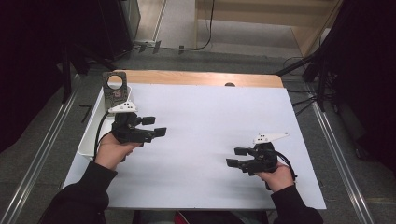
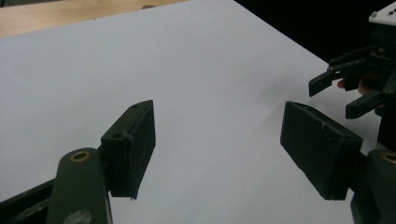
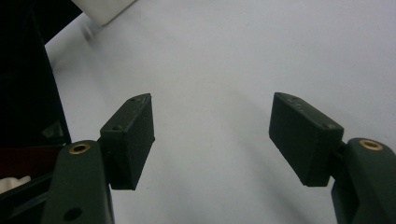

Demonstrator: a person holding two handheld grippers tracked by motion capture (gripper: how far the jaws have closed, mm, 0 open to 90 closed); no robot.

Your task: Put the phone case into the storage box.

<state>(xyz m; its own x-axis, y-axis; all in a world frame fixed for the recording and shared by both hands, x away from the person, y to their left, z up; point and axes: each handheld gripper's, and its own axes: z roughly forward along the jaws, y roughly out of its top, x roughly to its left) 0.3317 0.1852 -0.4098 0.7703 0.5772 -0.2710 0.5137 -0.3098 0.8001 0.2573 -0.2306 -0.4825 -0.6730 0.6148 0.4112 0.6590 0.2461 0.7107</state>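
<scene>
Tray work looks like the step in hand. The white tray [image 1: 91,140] sits at the left edge of the white sheet [image 1: 205,121], and a dark plate [image 1: 115,91] with a round hole stands upright at the tray's far end. The left gripper [image 1: 156,126] hovers just beside the tray's inner wall, pointing away from it across the sheet, jaws wide apart with nothing between them [image 2: 217,144]. The right gripper [image 1: 236,156] hangs well apart from the tray, facing toward it, jaws likewise spread and empty [image 3: 212,135]. To do it well, I would swing the left gripper toward the tray's far end, keep it spread, and close across the plate's thin edges rather than its face.
</scene>
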